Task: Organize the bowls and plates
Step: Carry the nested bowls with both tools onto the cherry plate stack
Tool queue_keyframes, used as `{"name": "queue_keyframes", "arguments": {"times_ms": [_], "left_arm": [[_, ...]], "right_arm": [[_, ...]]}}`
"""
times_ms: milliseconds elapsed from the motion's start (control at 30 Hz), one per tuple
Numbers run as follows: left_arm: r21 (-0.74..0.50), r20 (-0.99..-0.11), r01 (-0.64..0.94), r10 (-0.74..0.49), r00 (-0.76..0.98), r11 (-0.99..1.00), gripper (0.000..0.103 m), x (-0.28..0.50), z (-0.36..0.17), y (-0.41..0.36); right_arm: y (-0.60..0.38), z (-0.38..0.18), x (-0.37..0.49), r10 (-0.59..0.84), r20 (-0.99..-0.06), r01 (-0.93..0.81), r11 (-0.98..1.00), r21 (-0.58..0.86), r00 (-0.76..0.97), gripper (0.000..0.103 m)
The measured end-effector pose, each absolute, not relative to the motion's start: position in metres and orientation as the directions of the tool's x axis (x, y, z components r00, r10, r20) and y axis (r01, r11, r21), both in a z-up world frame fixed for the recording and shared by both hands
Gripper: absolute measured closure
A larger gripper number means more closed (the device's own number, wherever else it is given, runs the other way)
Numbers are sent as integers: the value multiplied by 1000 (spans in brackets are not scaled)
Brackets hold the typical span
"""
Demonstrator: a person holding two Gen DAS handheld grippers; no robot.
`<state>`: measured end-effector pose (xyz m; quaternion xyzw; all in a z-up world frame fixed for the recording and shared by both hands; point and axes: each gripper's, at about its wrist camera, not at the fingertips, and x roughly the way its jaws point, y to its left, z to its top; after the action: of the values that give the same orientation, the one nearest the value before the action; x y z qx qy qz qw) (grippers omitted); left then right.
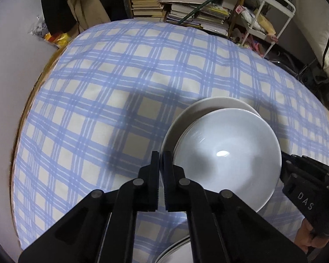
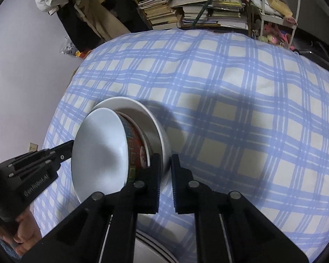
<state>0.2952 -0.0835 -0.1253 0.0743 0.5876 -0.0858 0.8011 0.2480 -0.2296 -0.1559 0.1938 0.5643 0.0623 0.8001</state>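
Note:
A bowl, white inside (image 1: 226, 153) (image 2: 98, 149) and with a red and green pattern outside, sits nested in a larger plain white bowl (image 1: 195, 109) (image 2: 129, 104). The pair lies tilted over the blue checked cloth (image 1: 120, 76). My left gripper (image 1: 160, 153) is pinched on the larger bowl's near rim; in the right wrist view it (image 2: 70, 148) reaches in from the left. On the opposite side, the right gripper (image 2: 165, 156) clamps the larger bowl's wall between its pads. Its tips (image 1: 284, 164) are hidden behind the inner bowl in the left wrist view.
A stack of plates (image 1: 177, 249) (image 2: 151, 249) peeks out below the grippers at the near edge. Behind the cloth-covered table stand a crammed bookshelf (image 1: 182, 6) and a white wire rack (image 1: 274, 17). A wall runs along the left. A person's hands (image 1: 307, 234) (image 2: 26, 225) hold the handles.

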Motion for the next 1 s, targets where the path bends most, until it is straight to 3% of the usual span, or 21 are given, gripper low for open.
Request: {"name": "queue_keyframes", "arguments": {"times_ms": [167, 1000], "left_arm": [[-54, -962, 201, -105, 251, 978, 101, 301, -126, -75], [-54, -951, 179, -106, 291, 982, 102, 283, -94, -76]], "right_arm": [[-234, -160, 246, 343, -869, 139, 900, 413, 357, 91], [-234, -124, 230, 308, -852, 191, 889, 417, 424, 91]]}}
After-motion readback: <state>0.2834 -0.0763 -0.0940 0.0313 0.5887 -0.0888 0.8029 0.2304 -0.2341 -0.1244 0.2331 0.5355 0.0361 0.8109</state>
